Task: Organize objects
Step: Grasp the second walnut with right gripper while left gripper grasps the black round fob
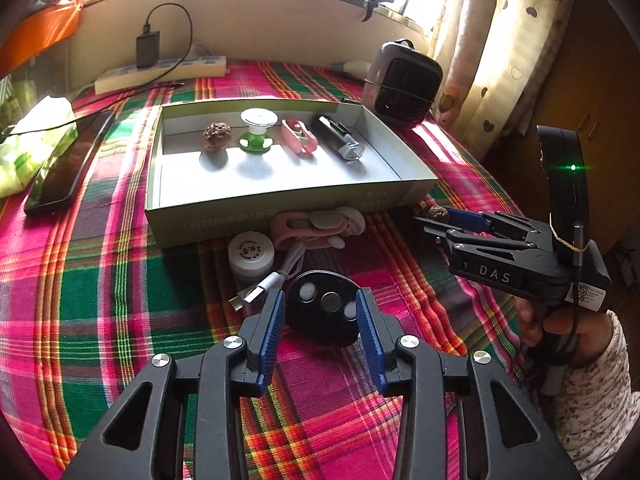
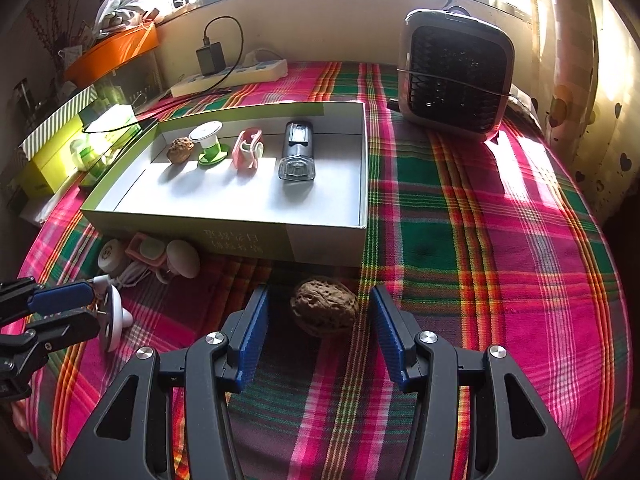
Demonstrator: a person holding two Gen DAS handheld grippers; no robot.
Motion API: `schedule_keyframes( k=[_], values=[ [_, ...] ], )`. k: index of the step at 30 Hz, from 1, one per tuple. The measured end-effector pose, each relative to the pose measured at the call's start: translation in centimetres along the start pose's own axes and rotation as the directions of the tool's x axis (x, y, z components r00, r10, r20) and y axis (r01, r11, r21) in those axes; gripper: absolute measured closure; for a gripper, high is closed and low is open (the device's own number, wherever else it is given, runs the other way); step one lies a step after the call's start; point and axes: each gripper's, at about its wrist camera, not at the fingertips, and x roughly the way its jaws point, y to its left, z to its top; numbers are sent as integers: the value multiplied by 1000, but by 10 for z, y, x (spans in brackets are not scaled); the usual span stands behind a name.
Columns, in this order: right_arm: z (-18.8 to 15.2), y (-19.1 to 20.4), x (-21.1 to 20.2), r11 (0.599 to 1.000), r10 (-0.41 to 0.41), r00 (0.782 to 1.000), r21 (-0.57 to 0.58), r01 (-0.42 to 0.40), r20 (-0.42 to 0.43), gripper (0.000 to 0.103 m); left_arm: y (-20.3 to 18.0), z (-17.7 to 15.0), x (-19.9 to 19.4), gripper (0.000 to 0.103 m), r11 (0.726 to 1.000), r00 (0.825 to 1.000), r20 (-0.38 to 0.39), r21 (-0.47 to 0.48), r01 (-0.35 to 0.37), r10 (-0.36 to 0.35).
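Left wrist view: your left hand-held gripper point(image 1: 320, 312) stands released, ribbed blue pads flanking a glossy black oval disc point(image 1: 322, 312) on the plaid-clothed worktop point(image 1: 120, 280), apparently without pressing.

Right wrist view: your right hand-held gripper point(image 2: 318, 336) is released around a wrinkled brown walnut point(image 2: 324, 310), gaps both sides, just before the cardboard tray point(image 2: 320, 240). Open cloth lies rightward.

A plaid-covered counter point(image 2: 480, 220) carries a shallow box point(image 2: 320, 240) near its middle, a walnut point(image 2: 324, 310) before it, a fan heater point(image 2: 456, 76) and power strip point(image 2: 232, 76) along the far edge.
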Motion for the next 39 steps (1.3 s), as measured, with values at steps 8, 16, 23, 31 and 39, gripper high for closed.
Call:
schedule_keyframes(
  k=[8,16,23,31,39],
  values=[
    [0,0,0,1000,-6,1000,-7,6,4,69,-5,3,8,65,1000,1000,-16,4,-8,8],
    [-2,1,-2,1000,-2,1000,-11,2,7,69,-10,2,17,65,1000,999,-35,8,-2,2],
    [-4,0,-4,1000,-1,1000,-12,1,9,69,-14,7,24,65,1000,999,-36,8,-1,1],
    [-5,0,-5,1000,0,1000,-10,0,10,69,-16,6,24,65,1000,1000,-29,9,2,-1],
    [-5,0,-5,1000,0,1000,-10,1,10,69,-15,5,23,74,1000,1000,-25,16,-16,16]
  ],
)
